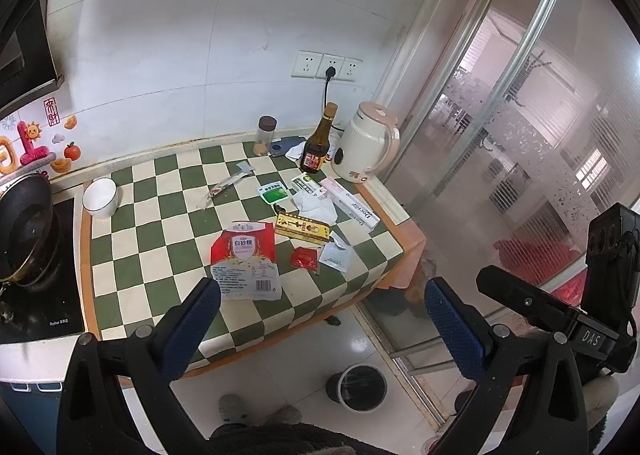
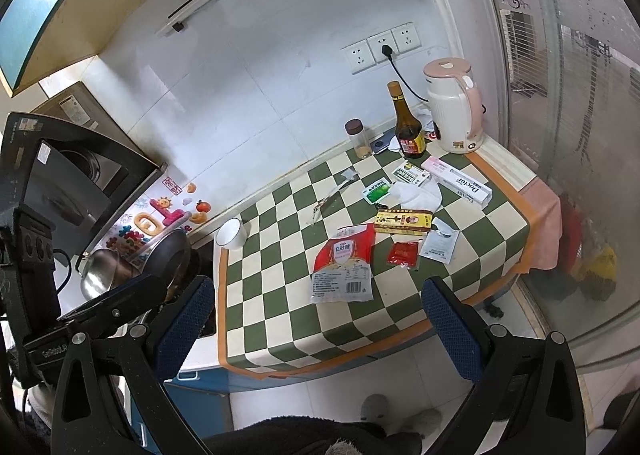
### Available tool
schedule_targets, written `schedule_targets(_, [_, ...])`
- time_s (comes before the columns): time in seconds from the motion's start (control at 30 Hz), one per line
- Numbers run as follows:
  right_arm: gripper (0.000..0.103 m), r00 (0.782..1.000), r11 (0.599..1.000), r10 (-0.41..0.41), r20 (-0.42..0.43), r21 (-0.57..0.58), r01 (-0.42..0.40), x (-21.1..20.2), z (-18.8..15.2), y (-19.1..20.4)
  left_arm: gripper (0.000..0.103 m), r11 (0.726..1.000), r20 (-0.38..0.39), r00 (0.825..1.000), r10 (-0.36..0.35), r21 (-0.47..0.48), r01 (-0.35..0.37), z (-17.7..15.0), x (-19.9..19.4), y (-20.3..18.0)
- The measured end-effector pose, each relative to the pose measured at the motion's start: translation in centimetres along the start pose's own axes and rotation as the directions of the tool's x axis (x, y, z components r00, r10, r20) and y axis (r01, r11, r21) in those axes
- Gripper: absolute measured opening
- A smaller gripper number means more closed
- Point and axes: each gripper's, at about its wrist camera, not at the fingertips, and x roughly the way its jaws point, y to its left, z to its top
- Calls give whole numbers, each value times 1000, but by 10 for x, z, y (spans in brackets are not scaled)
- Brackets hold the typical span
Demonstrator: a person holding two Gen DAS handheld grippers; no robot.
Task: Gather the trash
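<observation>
Trash lies on the green-and-white checked counter (image 1: 168, 215): a red-and-white sugar bag (image 1: 245, 259) (image 2: 344, 263), a small red sachet (image 1: 304, 257) (image 2: 402, 254), a white sachet (image 1: 337, 257) (image 2: 440, 245), a yellow box (image 1: 303, 227) (image 2: 404, 221), a crumpled tissue (image 1: 316, 207) (image 2: 418, 195), a green packet (image 1: 273, 192) (image 2: 376, 191), a long white "Doctor" box (image 1: 352, 203) (image 2: 460, 181) and a torn wrapper (image 1: 228, 185) (image 2: 334, 193). A black bin (image 1: 356, 387) stands on the floor below. My left gripper (image 1: 320, 319) is open and empty, held back from the counter's front edge. My right gripper (image 2: 318, 319) is open and empty too.
At the counter's back stand a dark bottle (image 1: 318, 147) (image 2: 406, 127), a cream kettle (image 1: 368, 147) (image 2: 454, 107) and a small jar (image 1: 265, 135) (image 2: 358, 139). A white bowl (image 1: 100, 197) (image 2: 232, 233) sits left, beside a pan (image 1: 28, 231) on the stove. A glass door (image 1: 520, 135) is on the right.
</observation>
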Motion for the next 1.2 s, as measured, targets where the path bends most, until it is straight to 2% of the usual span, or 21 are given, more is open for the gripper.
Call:
schedule_targets(0.97, [103, 1000, 1000, 9, 4, 5, -9, -5, -5, -2, 103, 1000, 6, 1000, -16, -11, 16, -11, -7, -11])
schedule_targets(1.2, [103, 1000, 1000, 12, -4, 9, -12, -12, -16, -4, 103, 1000, 1, 1000, 12, -24, -12, -18, -2, -17])
